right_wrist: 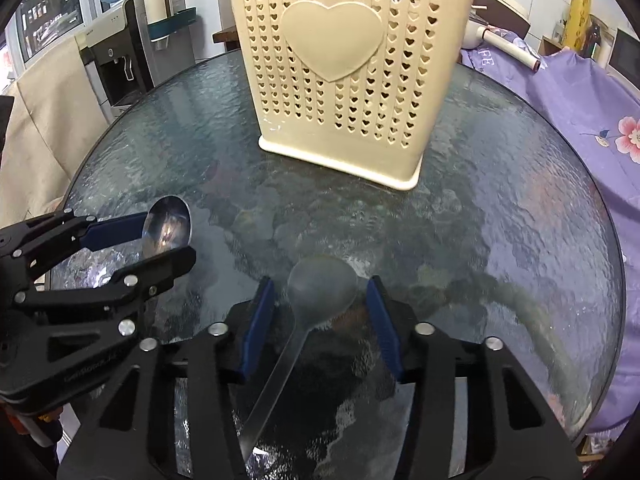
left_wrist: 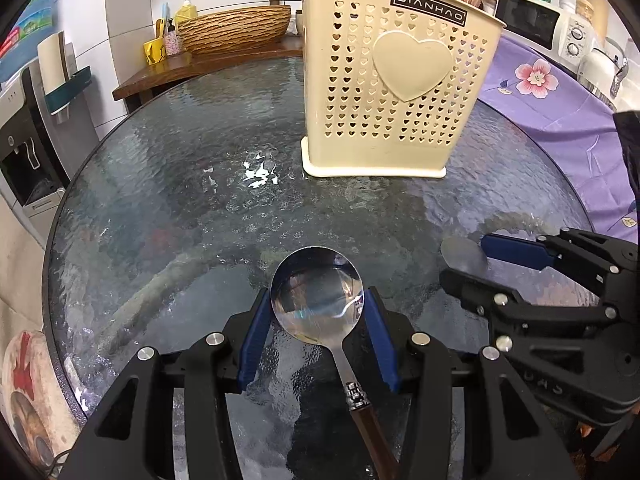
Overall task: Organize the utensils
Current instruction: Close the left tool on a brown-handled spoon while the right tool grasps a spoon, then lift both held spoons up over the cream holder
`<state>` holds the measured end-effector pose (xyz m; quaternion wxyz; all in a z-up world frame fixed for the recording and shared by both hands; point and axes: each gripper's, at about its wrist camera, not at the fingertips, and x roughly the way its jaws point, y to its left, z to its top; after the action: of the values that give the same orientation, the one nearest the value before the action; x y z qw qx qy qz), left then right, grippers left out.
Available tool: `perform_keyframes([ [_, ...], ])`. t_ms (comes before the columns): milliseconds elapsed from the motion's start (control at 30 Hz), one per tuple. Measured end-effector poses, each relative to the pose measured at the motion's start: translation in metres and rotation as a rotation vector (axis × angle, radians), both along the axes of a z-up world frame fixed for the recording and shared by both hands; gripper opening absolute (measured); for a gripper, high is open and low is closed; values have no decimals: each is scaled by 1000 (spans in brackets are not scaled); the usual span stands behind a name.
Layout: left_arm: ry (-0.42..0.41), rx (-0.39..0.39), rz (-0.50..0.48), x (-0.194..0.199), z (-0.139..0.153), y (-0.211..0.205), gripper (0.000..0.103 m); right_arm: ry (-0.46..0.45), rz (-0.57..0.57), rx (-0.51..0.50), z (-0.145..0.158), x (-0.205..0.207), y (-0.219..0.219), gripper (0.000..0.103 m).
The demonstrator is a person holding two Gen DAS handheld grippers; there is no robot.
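The cream utensil holder point(left_wrist: 384, 80) is showing a black label that reads JIANHAO, mirrored in both views, above a raised heart on its heart-punched wall. It is standing upright toward the far side of the round, rippled glass table point(left_wrist: 168, 184), well apart from both spoons.

The left gripper point(left_wrist: 318, 312) is pinching the bowl of a polished metal spoon point(left_wrist: 318, 292) between its blue pads, which are touching the bowl's two edges; the spoon's brown handle is running back under the gripper. The right gripper point(right_wrist: 320, 300) is standing half spread around a dull grey spoon point(right_wrist: 322, 286); in its own view a gap is showing on each side of the bowl, though blur is making the contact hard to judge. The two grippers are sitting side by side near the table's near edge.

Behind the table a wooden counter is carrying a woven basin point(left_wrist: 234, 28) with a brass tap. A water dispenser point(right_wrist: 116, 64) is standing at the left, and a purple flowered cloth point(left_wrist: 560, 92) is covering the surface at the right, with a white microwave point(left_wrist: 536, 20) on it. The glass between the spoons and the holder is lying bare.
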<state>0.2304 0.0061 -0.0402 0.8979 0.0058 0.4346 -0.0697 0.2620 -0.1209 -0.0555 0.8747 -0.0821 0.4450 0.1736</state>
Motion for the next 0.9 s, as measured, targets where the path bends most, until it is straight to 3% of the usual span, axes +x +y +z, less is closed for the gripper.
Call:
perform_keyframes([
  [100,1,-5,0,1,0,2,46,-2,12,-3,1,1,2,38],
  [567,-5,-23,0,2,5,0,46,-53,48,65,14,-2,-10,37],
  [900,-189,-86,-32,-18,53,-4,46,-222,52,186,62,-19,-38,37],
])
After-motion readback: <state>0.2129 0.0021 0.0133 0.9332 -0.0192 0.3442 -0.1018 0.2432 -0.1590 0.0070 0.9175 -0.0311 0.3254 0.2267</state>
